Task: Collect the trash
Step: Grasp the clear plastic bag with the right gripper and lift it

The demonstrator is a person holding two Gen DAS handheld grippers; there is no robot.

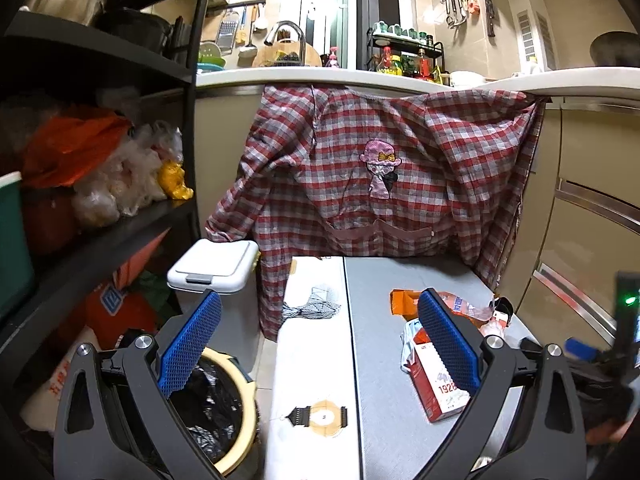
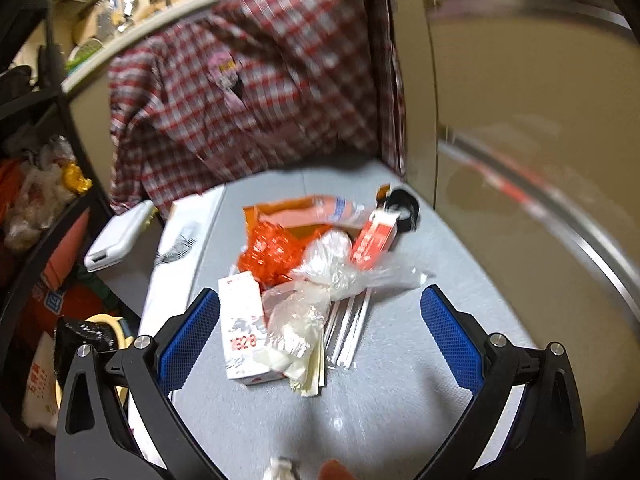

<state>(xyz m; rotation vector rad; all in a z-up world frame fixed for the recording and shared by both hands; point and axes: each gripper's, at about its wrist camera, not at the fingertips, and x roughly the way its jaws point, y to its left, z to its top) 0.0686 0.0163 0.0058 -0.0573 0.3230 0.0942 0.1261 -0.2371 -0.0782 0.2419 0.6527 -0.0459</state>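
Observation:
A pile of trash lies on the grey table [image 2: 400, 380]: a red-and-white "1928" carton [image 2: 244, 332], clear plastic bags [image 2: 316, 280], orange crinkled wrap [image 2: 272, 248], a smaller red-and-white box [image 2: 374, 240], white straws [image 2: 348, 332] and a black cup [image 2: 404, 204]. My right gripper [image 2: 320, 332] is open and empty, its jaws either side of the near end of the pile. My left gripper [image 1: 320, 340] is open and empty over the table's left part; the carton [image 1: 436, 384] shows behind its right pad. A round bin with a black liner [image 1: 216, 408] stands on the floor at the left.
A white lidded bin [image 1: 212, 268] stands beside the table. A plaid shirt [image 1: 380, 168] hangs from the counter behind the table. A black shelf rack [image 1: 120, 220] with bags stands left. Cabinet fronts [image 2: 520, 120] stand right. A striped cloth scrap [image 1: 316, 306] lies on the table.

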